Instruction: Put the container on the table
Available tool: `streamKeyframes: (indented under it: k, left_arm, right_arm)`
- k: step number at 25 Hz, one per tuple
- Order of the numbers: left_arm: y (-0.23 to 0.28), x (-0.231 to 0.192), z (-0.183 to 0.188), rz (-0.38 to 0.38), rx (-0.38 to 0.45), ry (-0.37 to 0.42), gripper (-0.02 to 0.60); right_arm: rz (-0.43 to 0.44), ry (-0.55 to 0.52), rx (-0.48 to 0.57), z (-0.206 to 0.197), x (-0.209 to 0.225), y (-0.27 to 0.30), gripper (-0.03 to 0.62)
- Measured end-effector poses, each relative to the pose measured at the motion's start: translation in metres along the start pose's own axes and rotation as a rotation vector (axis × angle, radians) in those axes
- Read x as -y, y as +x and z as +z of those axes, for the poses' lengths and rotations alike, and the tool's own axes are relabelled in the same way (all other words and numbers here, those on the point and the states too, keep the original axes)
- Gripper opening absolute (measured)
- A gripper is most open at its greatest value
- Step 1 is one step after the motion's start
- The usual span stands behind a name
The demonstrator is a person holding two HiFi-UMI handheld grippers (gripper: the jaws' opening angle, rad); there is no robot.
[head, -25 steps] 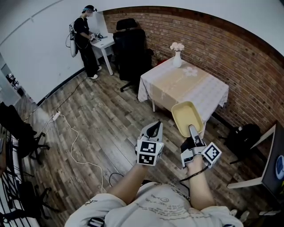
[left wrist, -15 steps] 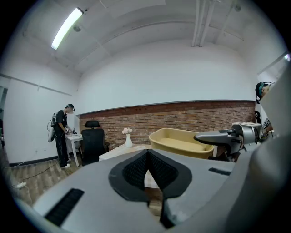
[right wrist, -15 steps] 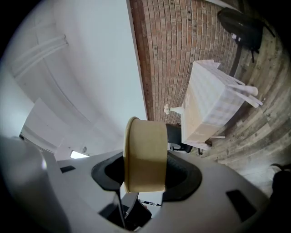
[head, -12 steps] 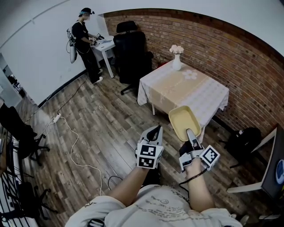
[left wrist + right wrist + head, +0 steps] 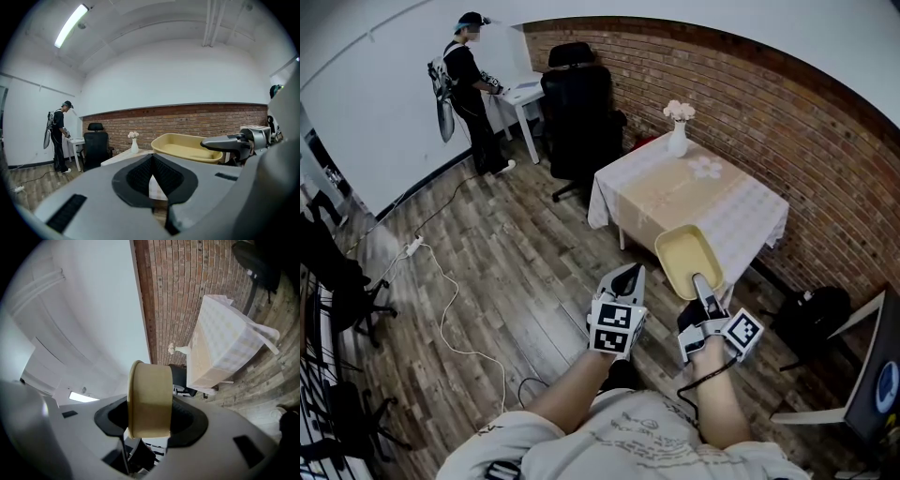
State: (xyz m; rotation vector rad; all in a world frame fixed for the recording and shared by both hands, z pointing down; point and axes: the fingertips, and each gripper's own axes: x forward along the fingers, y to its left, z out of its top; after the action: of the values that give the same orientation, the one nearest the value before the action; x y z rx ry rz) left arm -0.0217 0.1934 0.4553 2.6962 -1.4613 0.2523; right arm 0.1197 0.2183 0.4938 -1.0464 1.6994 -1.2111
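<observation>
Pale yellow container (image 5: 689,255) carried in the air at the near edge of the cloth-covered table (image 5: 741,202), not resting on it.

Open side up in the head view, with its near wall pinched between the jaws of the right gripper (image 5: 700,281), one jaw inside the tub and one outside; seen edge-on in the right gripper view. Left gripper (image 5: 625,274) just beside it on the left, apart from it, jaws pressed together at the tips with nothing between them. On the far side of the table, a white vase (image 5: 678,141) of pale flowers, upright, close to the brick wall (image 5: 787,103). Black office chair (image 5: 581,112) left of the table; beyond it a white desk (image 5: 517,92) with a person (image 5: 464,84) standing at it. Wooden plank floor (image 5: 506,253) below, crossed by a white cable (image 5: 445,300).
</observation>
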Motion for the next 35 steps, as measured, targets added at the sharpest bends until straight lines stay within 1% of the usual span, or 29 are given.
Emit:
streamKeyframes:
  k: [6,11,22,30,35]
  left_arm:
    - [0.041,-0.016,0.005,-0.008,-0.012,-0.006,0.005]
    - [0.078,-0.038,0.012,-0.008,-0.010,-0.001,0.005]
    - [0.162,-0.085,0.025,-0.037,-0.029,0.014,0.005]
    - [0.213,-0.129,0.030,-0.046,-0.040,0.003,0.005]
    - [0.236,-0.152,0.032,-0.050,-0.028,0.003,0.005]
  right_arm:
    - [0.005,0.004,-0.008,0.020,0.008,0.039,0.202]
    - [0.008,0.009,-0.015,0.033,0.012,0.076,0.202]
    - [-0.018,0.025,0.021,0.070,0.035,0.158,0.202]
    - [-0.023,0.028,0.015,0.081,0.050,0.225,0.202]
    - [-0.024,0.017,0.014,0.083,0.056,0.256,0.202]
